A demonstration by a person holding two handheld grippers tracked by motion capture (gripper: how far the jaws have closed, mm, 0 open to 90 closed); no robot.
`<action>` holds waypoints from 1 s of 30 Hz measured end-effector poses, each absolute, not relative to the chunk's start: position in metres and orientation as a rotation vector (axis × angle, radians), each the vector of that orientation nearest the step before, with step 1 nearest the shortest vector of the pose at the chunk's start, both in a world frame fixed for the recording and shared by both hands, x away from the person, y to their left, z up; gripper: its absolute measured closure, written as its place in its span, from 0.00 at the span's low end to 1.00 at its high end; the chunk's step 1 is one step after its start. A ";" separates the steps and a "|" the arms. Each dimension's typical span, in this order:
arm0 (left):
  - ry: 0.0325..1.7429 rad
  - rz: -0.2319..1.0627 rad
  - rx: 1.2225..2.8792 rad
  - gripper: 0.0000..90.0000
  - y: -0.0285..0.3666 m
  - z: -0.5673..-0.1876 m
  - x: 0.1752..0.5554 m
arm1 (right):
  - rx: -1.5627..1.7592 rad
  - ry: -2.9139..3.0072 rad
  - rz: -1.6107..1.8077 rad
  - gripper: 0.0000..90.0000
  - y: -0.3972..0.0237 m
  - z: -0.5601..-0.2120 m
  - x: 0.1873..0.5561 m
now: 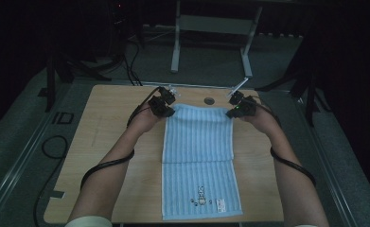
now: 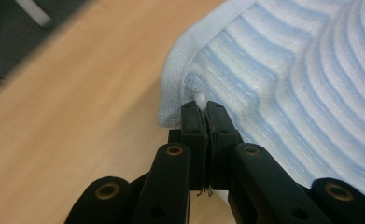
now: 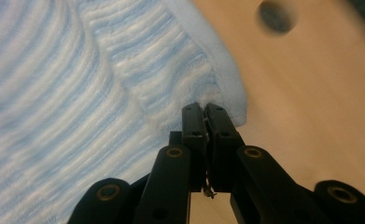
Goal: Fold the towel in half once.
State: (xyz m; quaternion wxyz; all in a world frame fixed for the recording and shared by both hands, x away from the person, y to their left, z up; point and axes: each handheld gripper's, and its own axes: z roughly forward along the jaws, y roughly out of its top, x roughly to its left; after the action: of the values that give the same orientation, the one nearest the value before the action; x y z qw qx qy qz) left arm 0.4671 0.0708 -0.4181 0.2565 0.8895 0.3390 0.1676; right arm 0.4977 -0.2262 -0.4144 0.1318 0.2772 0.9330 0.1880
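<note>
From the high view the blue striped towel (image 1: pixel 199 161) lies along the middle of the wooden table (image 1: pixel 102 137), the left gripper (image 1: pixel 165 109) clenched on its eleven o'clock corner and the right gripper (image 1: pixel 233 111) on its one o'clock corner, while the left gripper view shows the left gripper (image 2: pixel 202 108) pinching the towel's (image 2: pixel 287 79) hem toward twelve o'clock, and the right gripper view shows the right gripper (image 3: pixel 203 111) pinching the towel's (image 3: pixel 101 84) hem likewise.

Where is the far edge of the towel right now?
In the high view, the far edge of the towel is pinched at its corners between the left tool and right tool, near the table's far side.
</note>
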 end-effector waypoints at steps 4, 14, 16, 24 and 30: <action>0.893 0.527 2.371 0.97 0.075 -0.384 0.459 | 0.782 2.612 0.596 0.97 -0.225 -0.375 0.492; 0.800 0.630 2.310 0.97 0.087 -0.355 0.412 | 0.695 2.507 0.732 0.97 -0.233 -0.328 0.454; 0.756 0.607 2.331 0.97 0.087 -0.369 0.392 | 0.638 2.527 0.741 0.97 -0.236 -0.338 0.426; 0.736 0.432 2.406 0.97 0.080 -0.441 0.350 | 0.609 2.614 0.714 0.97 -0.244 -0.404 0.378; 0.788 0.316 2.438 0.97 0.080 -0.485 0.342 | 0.650 2.710 0.689 0.97 -0.246 -0.455 0.366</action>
State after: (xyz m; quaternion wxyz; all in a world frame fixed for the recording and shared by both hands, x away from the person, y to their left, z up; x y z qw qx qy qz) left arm 0.3424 0.0803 -0.4845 0.2765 0.9076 0.2932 0.1177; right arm 0.3658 -0.2458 -0.4548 0.1350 0.2242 0.9354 0.2378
